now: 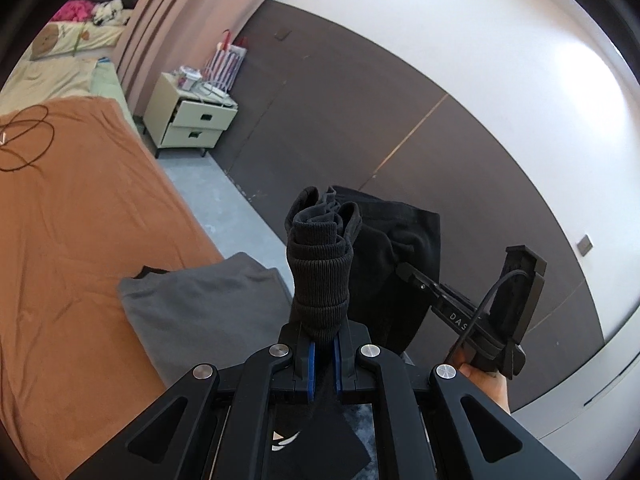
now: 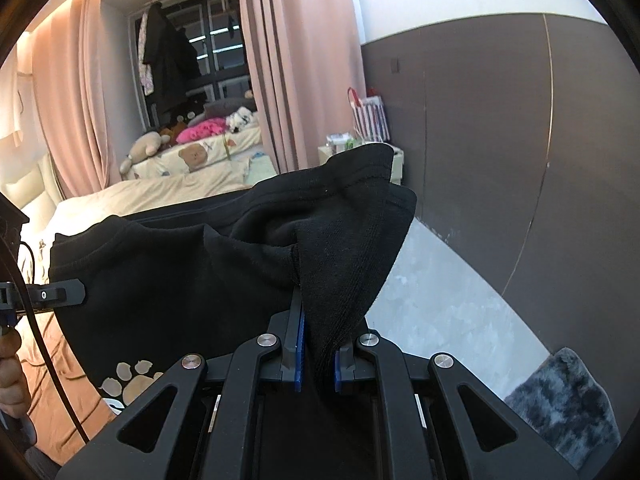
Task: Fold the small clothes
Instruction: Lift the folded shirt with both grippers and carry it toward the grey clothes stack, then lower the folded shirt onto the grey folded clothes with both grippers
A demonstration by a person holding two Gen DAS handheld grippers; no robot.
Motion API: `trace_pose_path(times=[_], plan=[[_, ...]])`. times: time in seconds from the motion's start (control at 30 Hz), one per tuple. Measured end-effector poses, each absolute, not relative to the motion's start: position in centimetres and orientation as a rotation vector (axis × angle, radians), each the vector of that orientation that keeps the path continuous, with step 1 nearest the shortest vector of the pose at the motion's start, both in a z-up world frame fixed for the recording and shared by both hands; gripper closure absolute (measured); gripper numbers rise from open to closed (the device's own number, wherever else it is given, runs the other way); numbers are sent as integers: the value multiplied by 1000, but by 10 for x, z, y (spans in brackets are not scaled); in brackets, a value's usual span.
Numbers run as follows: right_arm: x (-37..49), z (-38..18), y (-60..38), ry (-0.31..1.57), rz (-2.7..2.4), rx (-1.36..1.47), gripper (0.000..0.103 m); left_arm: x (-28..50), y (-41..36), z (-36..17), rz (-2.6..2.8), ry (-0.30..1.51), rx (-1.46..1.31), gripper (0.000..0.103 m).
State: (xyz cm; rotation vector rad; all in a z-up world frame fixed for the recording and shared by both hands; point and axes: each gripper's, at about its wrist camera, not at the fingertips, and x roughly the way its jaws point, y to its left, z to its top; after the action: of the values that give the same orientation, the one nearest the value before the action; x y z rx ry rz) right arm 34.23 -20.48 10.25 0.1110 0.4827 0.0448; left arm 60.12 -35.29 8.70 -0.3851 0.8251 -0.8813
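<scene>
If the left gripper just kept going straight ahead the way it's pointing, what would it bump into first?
The left gripper already pinches a bunched fold of the black garment, which fills the line directly ahead. Past that, it probably meets the dark wall panel across the room, though depth is hard to judge.

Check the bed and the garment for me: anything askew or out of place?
A dark cable lies looped loose on the orange bedspread. The black garment hangs bunched between both tools, its ribbed edge wadded in the left tool.
</scene>
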Motion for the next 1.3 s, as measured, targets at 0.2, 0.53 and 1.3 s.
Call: trace_pose_path(times=[0.2,0.53,1.3], plan=[[378,99,-181,526,42,103,96,637,-349,60,-836,867,-399,97],[409,76,-232,602,26,111,96,690,-355,15,-793,929,-395,97],[493,37,-252,748,7,88,97,761,-336,-102,-684,1056,-446,97]])
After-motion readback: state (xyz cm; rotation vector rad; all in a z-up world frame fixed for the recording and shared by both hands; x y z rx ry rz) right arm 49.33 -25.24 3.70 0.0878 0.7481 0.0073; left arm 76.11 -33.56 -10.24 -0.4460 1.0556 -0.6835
